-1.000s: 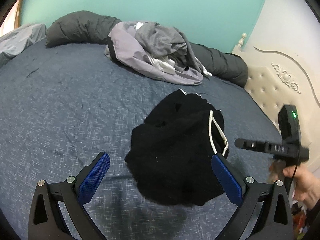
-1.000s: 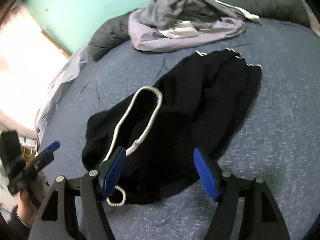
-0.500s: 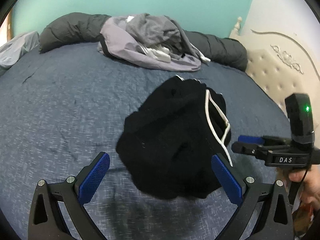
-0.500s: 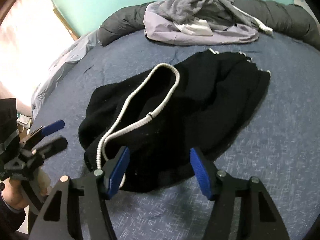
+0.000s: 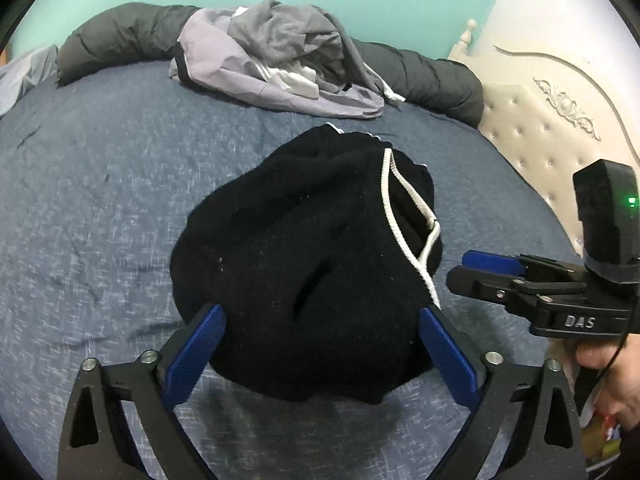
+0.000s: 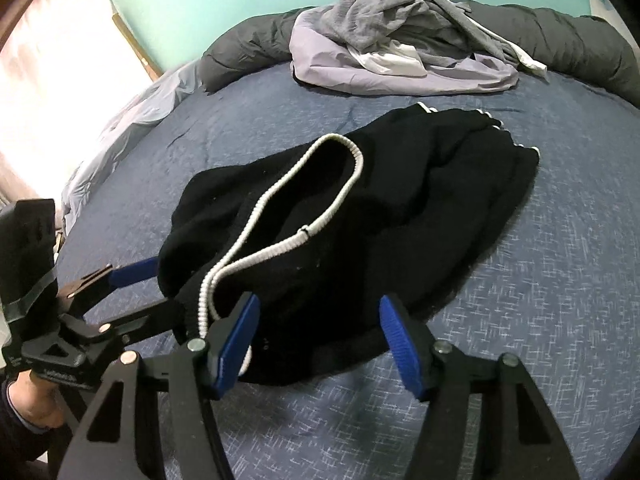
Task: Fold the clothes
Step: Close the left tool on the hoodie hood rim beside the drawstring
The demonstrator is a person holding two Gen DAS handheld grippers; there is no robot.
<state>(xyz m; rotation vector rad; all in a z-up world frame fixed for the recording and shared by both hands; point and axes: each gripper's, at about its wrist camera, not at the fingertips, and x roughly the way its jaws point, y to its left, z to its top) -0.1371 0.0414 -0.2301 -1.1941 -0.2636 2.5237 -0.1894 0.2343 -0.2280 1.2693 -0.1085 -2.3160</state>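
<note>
Both grippers now sit closer to the black knitted garment with white ribbed trim [image 5: 304, 264] than a second ago, its near hem filling more of each view. Location: middle of the blue-grey flecked bedspread [image 5: 100, 200], lying bunched and crumpled, not flat, not squared. Left gripper [image 5: 320, 344]: jaws spread wide, released, straddling the near hem, holding nothing. Right gripper [image 6: 320, 340]: jaws likewise parted, empty, set over the hem beside the white neckline trim [image 6: 288, 208]. Handling, by judgement: soft, limp, light knit; will sag and stretch when lifted, so it is best taken at the ribbed hem or shoulder seams, not the loose trim loop. Left wrist view alone shows the cream tufted headboard [image 5: 540, 136] and the right gripper from its side. Right wrist view alone shows the bright curtained window [image 6: 48, 88], the neckline loop opened out, and the white-tipped far edge. Heap of grey and lilac clothes [image 6: 400, 48] lies well apart, against a dark grey rolled duvet [image 5: 120, 36].
</note>
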